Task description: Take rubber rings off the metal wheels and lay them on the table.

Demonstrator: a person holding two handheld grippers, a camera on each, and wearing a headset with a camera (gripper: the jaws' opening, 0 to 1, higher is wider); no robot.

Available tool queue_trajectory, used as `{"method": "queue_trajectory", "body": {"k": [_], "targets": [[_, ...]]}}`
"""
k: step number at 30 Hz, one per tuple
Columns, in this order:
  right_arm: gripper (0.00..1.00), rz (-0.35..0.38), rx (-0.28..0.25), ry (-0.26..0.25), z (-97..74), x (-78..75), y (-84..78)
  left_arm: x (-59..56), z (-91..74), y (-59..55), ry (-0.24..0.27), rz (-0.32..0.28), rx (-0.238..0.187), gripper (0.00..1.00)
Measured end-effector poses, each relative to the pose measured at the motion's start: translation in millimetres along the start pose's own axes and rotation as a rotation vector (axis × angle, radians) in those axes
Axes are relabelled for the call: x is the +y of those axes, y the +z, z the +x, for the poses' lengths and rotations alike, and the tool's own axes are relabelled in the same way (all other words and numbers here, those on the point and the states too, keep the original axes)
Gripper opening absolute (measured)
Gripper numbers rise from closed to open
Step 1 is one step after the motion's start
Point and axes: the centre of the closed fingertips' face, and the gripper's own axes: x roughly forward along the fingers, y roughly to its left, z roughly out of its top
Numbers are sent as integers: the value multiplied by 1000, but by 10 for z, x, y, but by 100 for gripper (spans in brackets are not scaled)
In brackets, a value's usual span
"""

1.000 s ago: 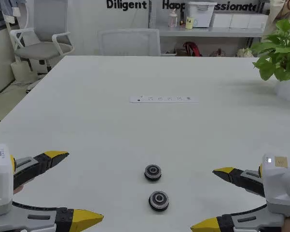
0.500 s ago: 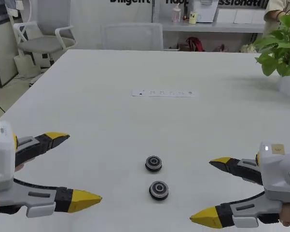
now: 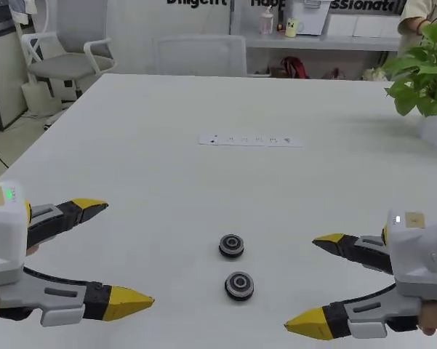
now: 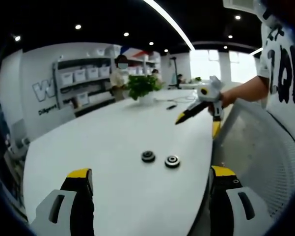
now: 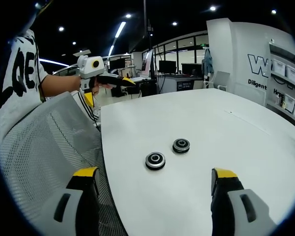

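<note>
The left tongs (image 3: 128, 252) and right tongs (image 3: 300, 283) are both spread wide, hovering low over the surface (image 3: 203, 182) on either side of the wheels and well apart from them. Over the last second little has changed. The tongs sit slightly higher in the head view, perhaps only from camera tilt. The far wheel (image 3: 231, 246) and near wheel (image 3: 239, 285) lie where they were, their dark rings (image 5: 147, 161) apparently still on. The task looks barely begun.
</note>
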Motion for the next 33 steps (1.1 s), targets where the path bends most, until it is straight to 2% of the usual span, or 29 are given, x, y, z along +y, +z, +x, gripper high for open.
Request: {"method": "queue_trajectory", "body": {"k": [9,13,33], "targets": [[89,-13,-9,10,27,-13,65,-8,39,2,-11,11,6,100],[88,-24,-8,17,66,-27,95,-21,82,-6,-25,34,20,100],[75,-83,27,65,242,-89,77,2,314,21,-79,66,41,97]]}}
